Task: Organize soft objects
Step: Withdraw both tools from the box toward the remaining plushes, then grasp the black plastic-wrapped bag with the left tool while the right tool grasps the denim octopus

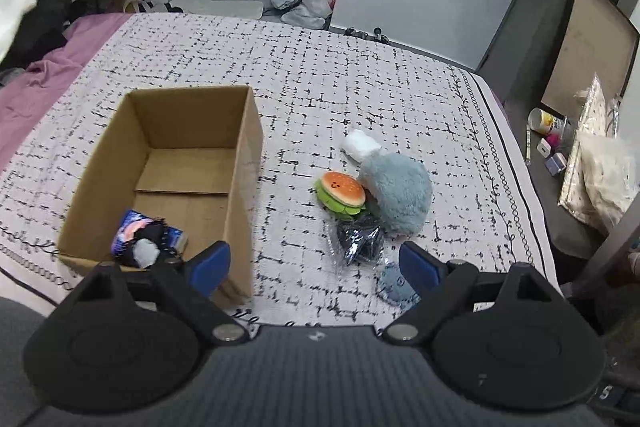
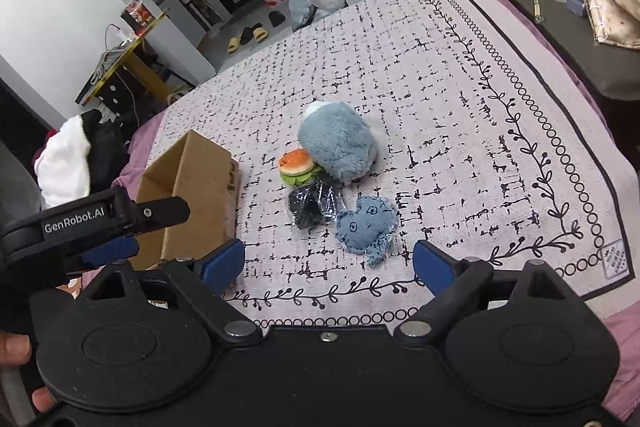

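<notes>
An open cardboard box (image 1: 244, 163) stands on the bed and holds a dark bundle with a colourful wrapper (image 1: 148, 239) in its near corner. Right of it lie a grey-blue plush with a white end (image 1: 396, 195), a burger plush (image 1: 340, 191), a black item in clear plastic (image 1: 358, 237) and a blue denim toy (image 1: 394, 285). My left gripper (image 1: 314, 265) is open and empty above the bed, between box and toys. My right gripper (image 2: 328, 263) is open and empty, just short of the denim toy (image 2: 366, 223). The box (image 2: 200, 183), burger (image 2: 296, 165), plush (image 2: 338, 145) and wrapped item (image 2: 314, 205) show there too.
The patterned blanket (image 1: 360, 87) covers the bed, with purple sheet (image 1: 36, 83) at the left. A dark side table (image 1: 560, 155) with a cup and bags stands to the right. The left gripper's body (image 2: 96, 219) shows at the left of the right wrist view.
</notes>
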### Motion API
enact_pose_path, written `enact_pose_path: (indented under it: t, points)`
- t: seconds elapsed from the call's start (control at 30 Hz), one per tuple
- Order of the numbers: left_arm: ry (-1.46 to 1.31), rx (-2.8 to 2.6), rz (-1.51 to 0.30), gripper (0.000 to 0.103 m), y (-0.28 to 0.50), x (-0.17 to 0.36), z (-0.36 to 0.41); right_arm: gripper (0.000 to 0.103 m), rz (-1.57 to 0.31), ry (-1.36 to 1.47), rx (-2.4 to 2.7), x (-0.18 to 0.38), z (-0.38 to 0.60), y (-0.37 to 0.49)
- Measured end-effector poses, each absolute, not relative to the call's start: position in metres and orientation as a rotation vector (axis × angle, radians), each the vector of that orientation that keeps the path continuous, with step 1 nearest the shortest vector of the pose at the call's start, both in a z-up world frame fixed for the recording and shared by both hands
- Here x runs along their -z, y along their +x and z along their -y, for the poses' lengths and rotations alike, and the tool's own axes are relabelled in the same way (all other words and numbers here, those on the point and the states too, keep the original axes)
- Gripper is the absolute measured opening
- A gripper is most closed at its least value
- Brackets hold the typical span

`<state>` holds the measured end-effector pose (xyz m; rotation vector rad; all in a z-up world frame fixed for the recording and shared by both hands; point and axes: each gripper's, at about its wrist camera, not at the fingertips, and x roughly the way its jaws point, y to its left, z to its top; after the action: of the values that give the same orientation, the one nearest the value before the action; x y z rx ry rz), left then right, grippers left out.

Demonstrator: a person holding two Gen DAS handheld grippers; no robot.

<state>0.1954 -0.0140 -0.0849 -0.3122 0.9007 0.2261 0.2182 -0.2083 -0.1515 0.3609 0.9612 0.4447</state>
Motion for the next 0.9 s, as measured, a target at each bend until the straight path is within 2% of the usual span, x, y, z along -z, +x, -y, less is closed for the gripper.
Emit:
enact_pose_path:
  t: [0.27, 0.57, 0.9]
  points:
    - [-0.359, -0.211, -0.956, 0.088, 0.231, 0.114, 0.017, 0.083, -1.037, 0.367, -0.435, 0.179, 0.200, 0.243]
    - [-0.351, -0.222, -1.004, 0.086, 0.272, 0.155, 0.020, 0.080, -1.105, 0.359, -0.407, 0.212, 0.187, 0.276]
    - [-0.336, -0.218, -1.021, 0.083, 0.292, 0.159, 0.040, 0.077, -1.151, 0.327, -0.393, 0.227, 0.176, 0.298]
